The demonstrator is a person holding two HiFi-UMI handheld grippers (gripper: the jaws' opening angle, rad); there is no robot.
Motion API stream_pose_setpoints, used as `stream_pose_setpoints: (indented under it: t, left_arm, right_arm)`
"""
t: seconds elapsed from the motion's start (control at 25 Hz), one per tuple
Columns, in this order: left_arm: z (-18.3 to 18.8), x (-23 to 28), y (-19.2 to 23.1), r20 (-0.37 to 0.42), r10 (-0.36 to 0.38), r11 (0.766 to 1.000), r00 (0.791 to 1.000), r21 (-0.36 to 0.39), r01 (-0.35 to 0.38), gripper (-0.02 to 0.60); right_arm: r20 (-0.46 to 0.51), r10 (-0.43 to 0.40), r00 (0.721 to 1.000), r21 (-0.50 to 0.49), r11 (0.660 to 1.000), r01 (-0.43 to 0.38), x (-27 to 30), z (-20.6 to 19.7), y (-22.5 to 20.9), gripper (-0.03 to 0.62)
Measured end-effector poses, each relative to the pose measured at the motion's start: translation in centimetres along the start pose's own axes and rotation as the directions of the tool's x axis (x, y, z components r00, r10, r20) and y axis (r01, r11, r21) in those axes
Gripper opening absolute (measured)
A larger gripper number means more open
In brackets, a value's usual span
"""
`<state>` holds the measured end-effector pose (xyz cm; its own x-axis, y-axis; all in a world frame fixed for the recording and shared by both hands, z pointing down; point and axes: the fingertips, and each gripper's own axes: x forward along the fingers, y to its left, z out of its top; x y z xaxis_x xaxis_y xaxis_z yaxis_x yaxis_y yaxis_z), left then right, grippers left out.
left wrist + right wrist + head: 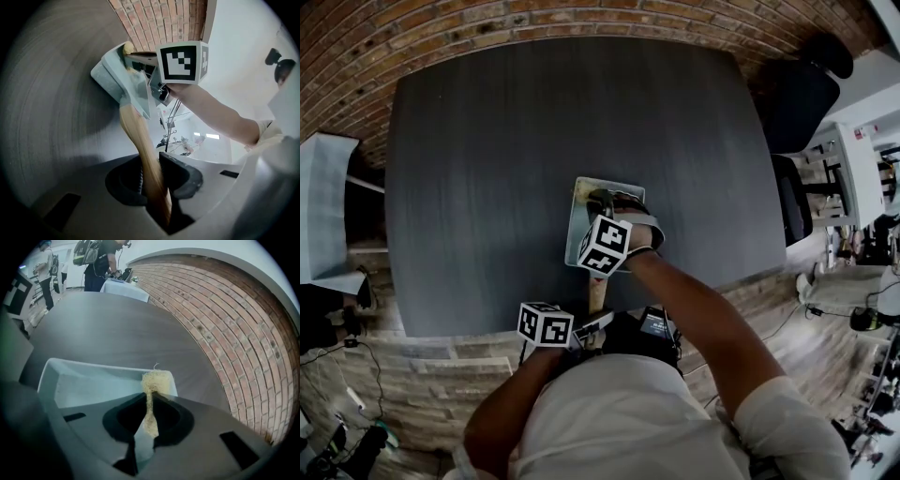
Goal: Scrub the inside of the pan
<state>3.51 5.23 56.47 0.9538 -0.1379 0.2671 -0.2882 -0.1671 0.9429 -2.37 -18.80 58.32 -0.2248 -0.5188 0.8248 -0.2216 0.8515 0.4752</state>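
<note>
A pale square pan (578, 194) with a wooden handle (596, 292) rests on the dark table near its front edge. My left gripper (592, 325) is shut on the handle (139, 140), which runs between its jaws (152, 177) up to the pan (112, 77). My right gripper (605, 204) hovers over the pan and is shut on a yellowish scrub pad (156, 381). The pad sticks out past the jaws (150, 414) and sits against the pan's far right rim (93, 365). From the left gripper view, the pad (127, 47) shows at the pan's upper edge beside the right gripper's marker cube (180, 61).
The dark grey table (534, 141) stretches wide beyond the pan. Brick surface borders its far side (581, 14). A black chair (802, 98) stands at the right. People (98, 258) stand by a cloth-covered table (124, 289) far off.
</note>
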Motion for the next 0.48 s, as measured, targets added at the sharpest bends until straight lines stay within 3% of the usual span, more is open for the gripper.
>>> stream_pose_setpoints:
  t: [0.48]
  left_arm:
    - [-0.2, 0.1, 0.0, -0.043, 0.024, 0.999, 0.999, 0.033, -0.023, 0.097]
  right_arm:
    - [-0.052, 0.111, 0.992, -0.031, 0.993, -0.112, -0.7, -1.0, 2.6, 0.044]
